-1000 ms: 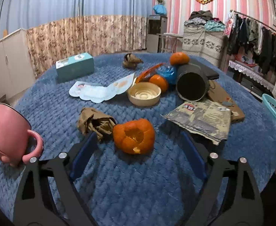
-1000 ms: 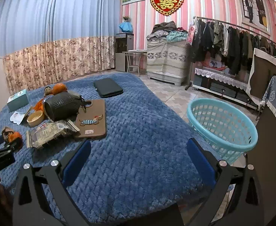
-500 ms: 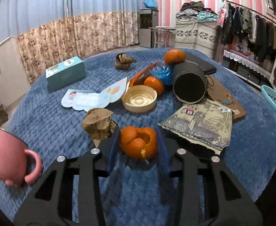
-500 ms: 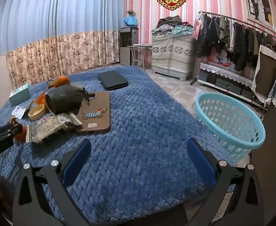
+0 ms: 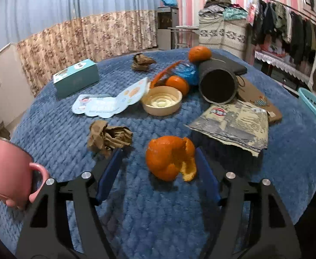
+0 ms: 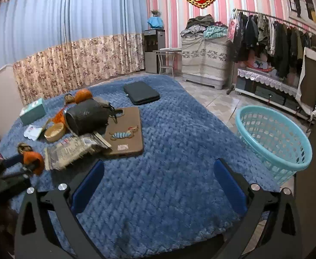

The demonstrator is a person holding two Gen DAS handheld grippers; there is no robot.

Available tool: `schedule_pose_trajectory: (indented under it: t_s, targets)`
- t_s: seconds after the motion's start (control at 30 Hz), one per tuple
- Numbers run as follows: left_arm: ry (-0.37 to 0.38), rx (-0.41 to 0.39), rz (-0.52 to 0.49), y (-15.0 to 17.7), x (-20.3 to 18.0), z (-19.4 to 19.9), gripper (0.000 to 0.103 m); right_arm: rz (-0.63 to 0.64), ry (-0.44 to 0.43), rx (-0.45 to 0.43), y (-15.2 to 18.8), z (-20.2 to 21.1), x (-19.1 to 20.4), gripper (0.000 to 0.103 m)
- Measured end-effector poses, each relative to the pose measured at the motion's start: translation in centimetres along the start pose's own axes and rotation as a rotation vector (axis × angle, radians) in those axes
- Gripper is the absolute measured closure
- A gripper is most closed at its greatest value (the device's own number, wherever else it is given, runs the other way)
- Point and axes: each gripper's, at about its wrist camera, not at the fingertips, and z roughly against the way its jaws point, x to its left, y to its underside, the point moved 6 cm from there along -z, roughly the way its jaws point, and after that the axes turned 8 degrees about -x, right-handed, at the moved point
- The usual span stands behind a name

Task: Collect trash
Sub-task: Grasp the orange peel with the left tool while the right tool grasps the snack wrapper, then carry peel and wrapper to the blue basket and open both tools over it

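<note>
An orange peel (image 5: 170,157) lies on the blue blanket (image 5: 158,211), between the fingers of my left gripper (image 5: 158,161). The jaws stand open, the right pad close to the peel and the left pad apart from it. The peel also shows in the right wrist view (image 6: 33,161). A crumpled brown paper (image 5: 108,138) lies just left of the peel, another (image 5: 141,62) at the back. A snack wrapper (image 5: 233,127) lies to the right. My right gripper (image 6: 158,185) is open and empty over bare blanket. The turquoise basket (image 6: 272,142) stands on the floor to the right.
A pink mug (image 5: 8,168) sits at the left edge. A beige bowl (image 5: 162,103), whole oranges (image 5: 177,84), a black pouch (image 5: 218,86), a teal box (image 5: 75,77), a leaflet (image 5: 108,103), a brown board (image 6: 125,136) and a dark case (image 6: 141,92) lie on the blanket.
The left gripper was open, shut on the orange peel half a second ago, and now stands open again with the peel turned between its fingers. The right gripper moved slightly, staying open.
</note>
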Motion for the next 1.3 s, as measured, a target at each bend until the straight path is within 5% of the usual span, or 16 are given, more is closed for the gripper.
schedule_pose_trajectory:
  t_s: [0.03, 0.1, 0.3, 0.57, 0.9, 1.07, 1.13, 1.3]
  targets:
    - [0.006, 0.006, -0.008, 0.0, -0.1, -0.1, 0.036, -0.008, -0.003, -0.002, -0.3, 0.1, -0.1, 0.004]
    - [0.030, 0.018, -0.011, 0.2, -0.3, -0.3, 0.060, -0.011, 0.009, -0.014, -0.9, 0.2, -0.2, 0.004]
    - [0.067, 0.012, 0.042, -0.1, 1.0, 0.3, 0.072, 0.038, 0.033, -0.033, -1.7, 0.3, 0.5, 0.004]
    - [0.071, -0.112, 0.048, -2.9, 2.2, 3.3, 0.074, 0.100, -0.009, 0.038, -0.6, -1.9, 4.3, 0.004]
    - [0.035, -0.151, 0.064, -5.1, 6.1, 4.9, 0.074, 0.039, -0.104, 0.185, 0.1, -6.7, 10.6, 0.006]
    - [0.045, -0.149, 0.060, -5.4, 6.8, 4.7, 0.074, -0.036, -0.131, 0.283, 1.7, -8.9, 11.1, 0.038]
    - [0.046, -0.150, 0.055, -5.7, 6.5, 4.5, 0.074, -0.051, -0.146, 0.291, 2.2, -9.1, 11.1, 0.058]
    - [0.056, -0.152, 0.055, -6.0, 5.1, 3.9, 0.074, -0.092, -0.220, 0.286, 2.5, -9.2, 11.0, 0.083]
